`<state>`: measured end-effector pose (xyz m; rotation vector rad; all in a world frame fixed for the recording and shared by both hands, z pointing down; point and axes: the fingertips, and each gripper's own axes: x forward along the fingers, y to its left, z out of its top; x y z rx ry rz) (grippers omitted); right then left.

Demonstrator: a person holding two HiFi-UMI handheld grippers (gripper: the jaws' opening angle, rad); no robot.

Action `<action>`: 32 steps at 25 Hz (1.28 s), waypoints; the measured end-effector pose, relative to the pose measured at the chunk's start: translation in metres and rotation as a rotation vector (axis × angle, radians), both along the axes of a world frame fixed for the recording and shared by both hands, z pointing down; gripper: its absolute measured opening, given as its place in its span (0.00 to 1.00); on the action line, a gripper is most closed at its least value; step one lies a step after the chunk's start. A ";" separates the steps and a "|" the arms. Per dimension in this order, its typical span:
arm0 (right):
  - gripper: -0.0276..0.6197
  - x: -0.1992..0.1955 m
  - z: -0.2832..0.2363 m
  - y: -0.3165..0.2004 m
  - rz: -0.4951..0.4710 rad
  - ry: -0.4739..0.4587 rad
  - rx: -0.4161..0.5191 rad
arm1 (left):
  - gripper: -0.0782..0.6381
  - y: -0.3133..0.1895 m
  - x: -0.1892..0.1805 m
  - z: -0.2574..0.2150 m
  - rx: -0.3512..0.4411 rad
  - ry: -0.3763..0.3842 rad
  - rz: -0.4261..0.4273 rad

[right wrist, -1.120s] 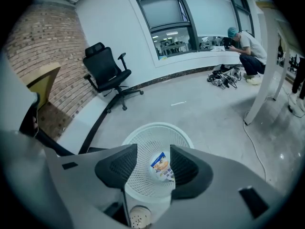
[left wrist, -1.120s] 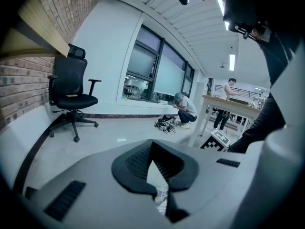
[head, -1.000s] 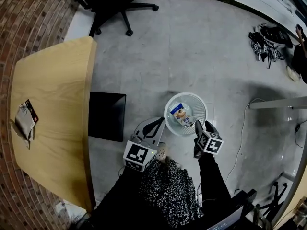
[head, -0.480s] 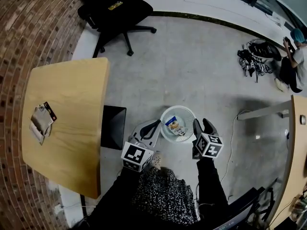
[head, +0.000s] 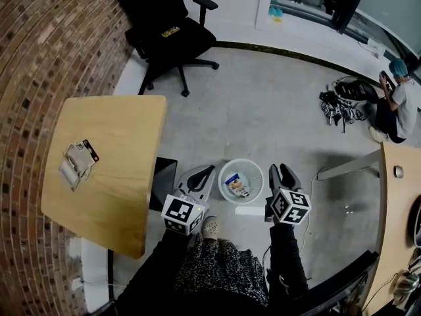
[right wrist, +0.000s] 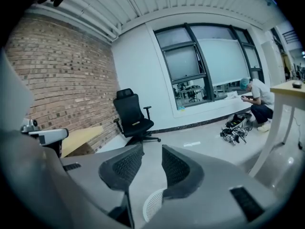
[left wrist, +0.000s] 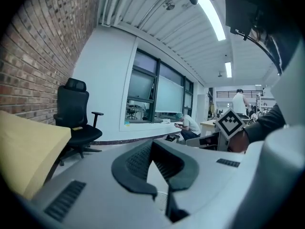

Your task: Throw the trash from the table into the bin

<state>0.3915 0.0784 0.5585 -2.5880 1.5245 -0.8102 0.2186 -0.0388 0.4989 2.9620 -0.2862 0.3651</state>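
Observation:
A crumpled wrapper [head: 79, 162] lies on the wooden table [head: 112, 196] at the left. The white mesh bin [head: 241, 180] stands on the floor beside the table with wrappers inside. My left gripper [head: 208, 170] hangs just left of the bin, shut, its fingertips touching with nothing between them [left wrist: 151, 144]. Just right of the bin, my right gripper [head: 281, 169] is empty; its jaws stand apart and are closing [right wrist: 151, 151]. The bin's rim [right wrist: 153, 205] shows below the right jaws.
A brick wall runs along the left. A black office chair [head: 172, 35] stands beyond the table. A black panel [head: 163, 183] lies on the floor under the table's edge. A person [head: 395, 101] sits by a gear pile [head: 341, 103]. Another table [head: 402, 203] is at the right.
Both grippers have risen from the bin, which now looks smaller and farther below. The right jaws have narrowed. The head view takes in more of the room.

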 end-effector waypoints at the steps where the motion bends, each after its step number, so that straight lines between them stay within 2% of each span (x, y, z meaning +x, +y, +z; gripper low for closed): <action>1: 0.24 -0.001 -0.008 0.001 0.001 0.015 0.002 | 0.12 0.001 -0.002 -0.008 0.005 0.006 -0.004; 8: 0.13 -0.015 -0.075 -0.002 -0.044 0.094 0.070 | 0.12 0.009 -0.012 -0.056 0.054 0.042 -0.040; 13: 0.06 -0.035 -0.114 -0.006 -0.126 0.149 0.105 | 0.12 0.015 -0.031 -0.084 0.089 0.061 -0.088; 25: 0.06 -0.088 -0.162 -0.021 -0.287 0.218 0.171 | 0.12 0.025 -0.097 -0.111 0.117 0.076 -0.258; 32: 0.06 -0.109 -0.178 -0.020 -0.336 0.232 0.197 | 0.12 0.034 -0.124 -0.124 0.125 0.093 -0.335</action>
